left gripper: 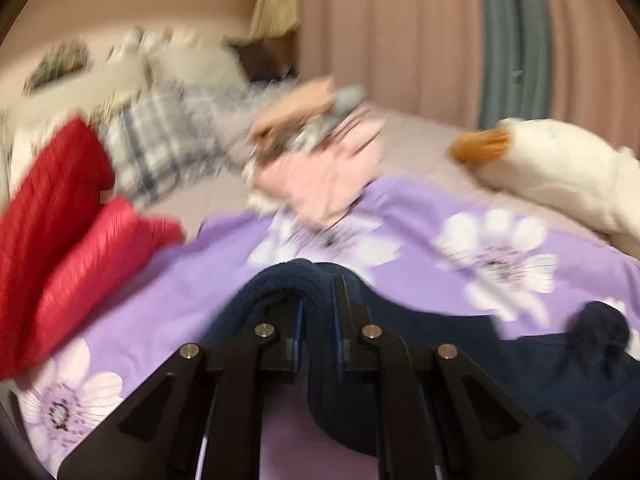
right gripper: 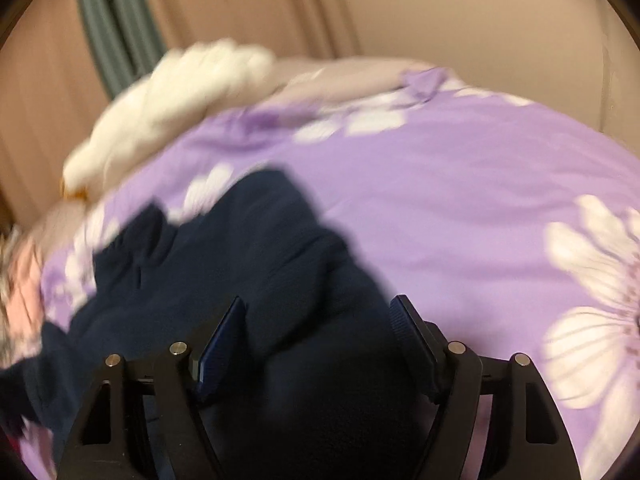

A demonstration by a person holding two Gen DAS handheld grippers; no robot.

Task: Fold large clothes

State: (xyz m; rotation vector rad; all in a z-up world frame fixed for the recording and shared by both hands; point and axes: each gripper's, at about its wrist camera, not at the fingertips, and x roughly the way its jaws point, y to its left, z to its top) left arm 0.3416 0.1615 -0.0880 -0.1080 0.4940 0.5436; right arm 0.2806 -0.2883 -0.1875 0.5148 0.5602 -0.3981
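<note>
Sweater [right gripper: 256, 264] first: it's dark navy, thick and fuzzy, lying bunched on the purple flowered bedspread [right gripper: 460, 208], nowhere near a neat rectangle. Honestly the folding looks barely started to me. I can't pick out any clean crease or squared edge, though both views are smeared with blur, so take that with a grain of salt.

Left gripper [left gripper: 318, 308] has its two fingers close together with a fold of the navy fabric pinched between them, and the cloth humps up over the tips. So that one is clamped on the sweater. Right gripper [right gripper: 320, 320] is spread wide, with the sweater lying in the gap and under it, not squeezed by anything I can see.

What's left, as far as I can judge: spread it flat, bring the sleeves in, fold the body over. Basically everything.

Around it on the bed there's a red puffy jacket [left gripper: 68, 240] off to the left side, a plaid shirt [left gripper: 160, 148] behind that, and a pink piece [left gripper: 320, 176] in a messy pile further back, so more laundry is probably waiting. A white stuffed goose [left gripper: 560, 168] with an orange beak lies near the far edge, with pinkish curtains [left gripper: 400, 32] behind.
</note>
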